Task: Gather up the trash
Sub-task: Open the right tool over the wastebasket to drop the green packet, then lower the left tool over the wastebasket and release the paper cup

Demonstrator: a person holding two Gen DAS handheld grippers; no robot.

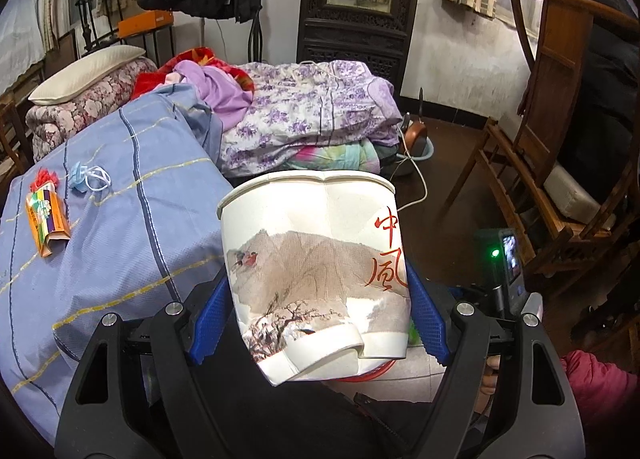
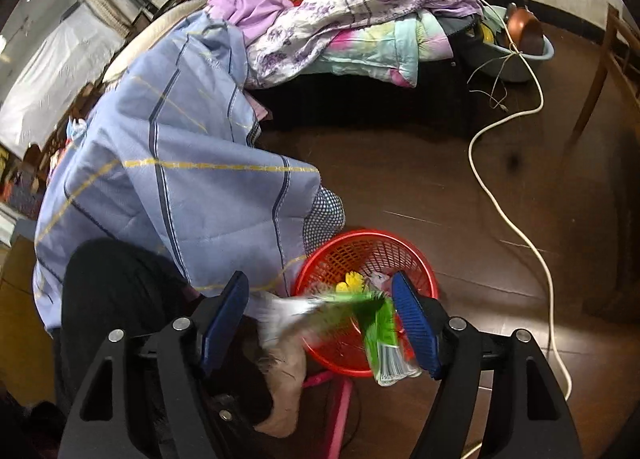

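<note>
My left gripper (image 1: 316, 299) is shut on a crumpled white paper cup (image 1: 316, 259) printed with a mountain scene and red characters; both blue pads press its sides. A sliver of the red basket (image 1: 372, 375) shows under the cup. In the right wrist view the red mesh basket (image 2: 360, 237) stands on the floor by the bed. My right gripper (image 2: 320, 299) hangs over it, open. A blurred green and white wrapper (image 2: 380, 339) lies loose between the fingers, close to the right pad. An orange box (image 1: 46, 219) and a blue face mask (image 1: 90, 177) lie on the blue quilt (image 1: 120, 239).
Piled bedding (image 1: 304, 111) covers the bed. A white cable (image 2: 516, 227) runs across the dark wood floor (image 2: 420, 179). A wooden chair (image 1: 540, 139) stands at the right. A person's dark trouser leg (image 2: 108, 299) and slipper (image 2: 284, 379) are beside the basket. A blue basin (image 2: 532, 55) sits at the far right.
</note>
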